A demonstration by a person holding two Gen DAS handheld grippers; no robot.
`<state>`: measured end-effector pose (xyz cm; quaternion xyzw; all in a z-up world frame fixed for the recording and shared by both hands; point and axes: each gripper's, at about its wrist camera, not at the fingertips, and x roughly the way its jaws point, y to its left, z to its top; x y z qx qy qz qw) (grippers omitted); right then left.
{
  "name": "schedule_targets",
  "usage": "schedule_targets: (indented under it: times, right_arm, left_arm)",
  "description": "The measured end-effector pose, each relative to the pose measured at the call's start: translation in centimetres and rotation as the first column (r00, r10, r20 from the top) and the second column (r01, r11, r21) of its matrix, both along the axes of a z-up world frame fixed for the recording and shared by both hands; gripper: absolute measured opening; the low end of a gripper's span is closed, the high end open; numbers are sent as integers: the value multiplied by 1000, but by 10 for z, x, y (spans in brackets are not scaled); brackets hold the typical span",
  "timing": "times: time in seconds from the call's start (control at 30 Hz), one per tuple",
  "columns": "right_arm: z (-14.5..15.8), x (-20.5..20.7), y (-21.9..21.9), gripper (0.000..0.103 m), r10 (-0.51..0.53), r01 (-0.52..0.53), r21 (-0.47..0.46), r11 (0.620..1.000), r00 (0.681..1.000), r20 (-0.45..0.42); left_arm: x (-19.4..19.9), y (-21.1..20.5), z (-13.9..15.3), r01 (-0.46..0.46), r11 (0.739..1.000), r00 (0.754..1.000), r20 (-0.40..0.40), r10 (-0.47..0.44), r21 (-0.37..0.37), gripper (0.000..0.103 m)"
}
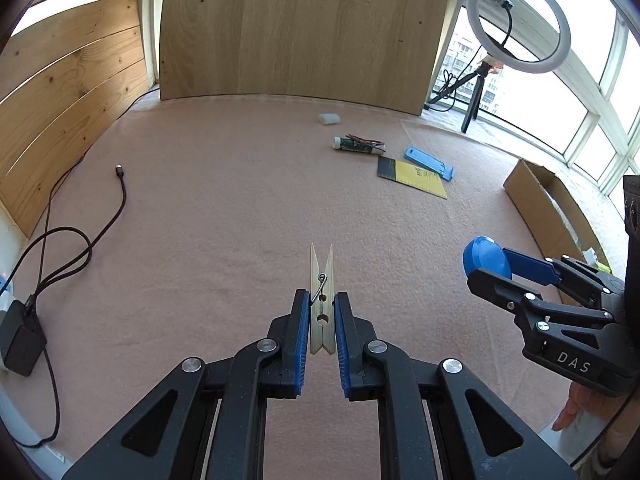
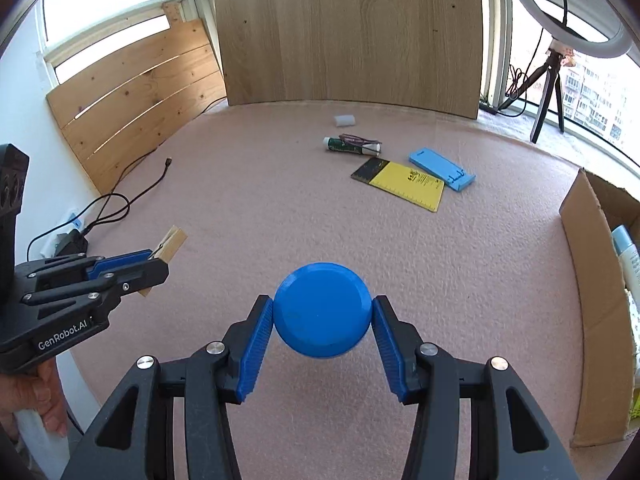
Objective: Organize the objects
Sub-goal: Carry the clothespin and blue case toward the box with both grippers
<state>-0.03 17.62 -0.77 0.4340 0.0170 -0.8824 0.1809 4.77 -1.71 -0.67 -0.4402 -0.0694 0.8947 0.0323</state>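
My left gripper [image 1: 322, 304] is shut on a wooden clothespin [image 1: 321, 280], which sticks out forward between the blue pads above the pink tabletop. In the right wrist view the same gripper [image 2: 154, 264] shows at the left with the clothespin [image 2: 170, 244]. My right gripper [image 2: 322, 312] is shut on a round blue lid [image 2: 322, 310], held off the surface. The left wrist view shows that gripper [image 1: 486, 268] at the right, with the blue lid [image 1: 486, 258] between its fingers. Both grippers hang in the air side by side.
On the pink mat [image 2: 280, 208] lie a yellow-and-black notepad [image 2: 400, 184], a light blue flat case [image 2: 442, 168], a green tube with red wires [image 2: 350, 145] and a small white piece [image 2: 345, 120]. An open cardboard box [image 2: 592, 300] stands at the right. Black cables [image 1: 80, 236] trail at the left.
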Motion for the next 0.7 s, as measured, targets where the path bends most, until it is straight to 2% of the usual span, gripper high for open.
schedule_targets:
  times: [0.43,0.7]
  right_arm:
    - [68,5,3,46,-27,27,-2,1000,987,-155]
    - [82,6,24,46,-71,70,-13,997,977,-203]
  left_arm:
    - [-1,16,67,3,1000,989,-147,-3,-1,13]
    - [-9,41,79,48,999,984,-171,-50,-13,13]
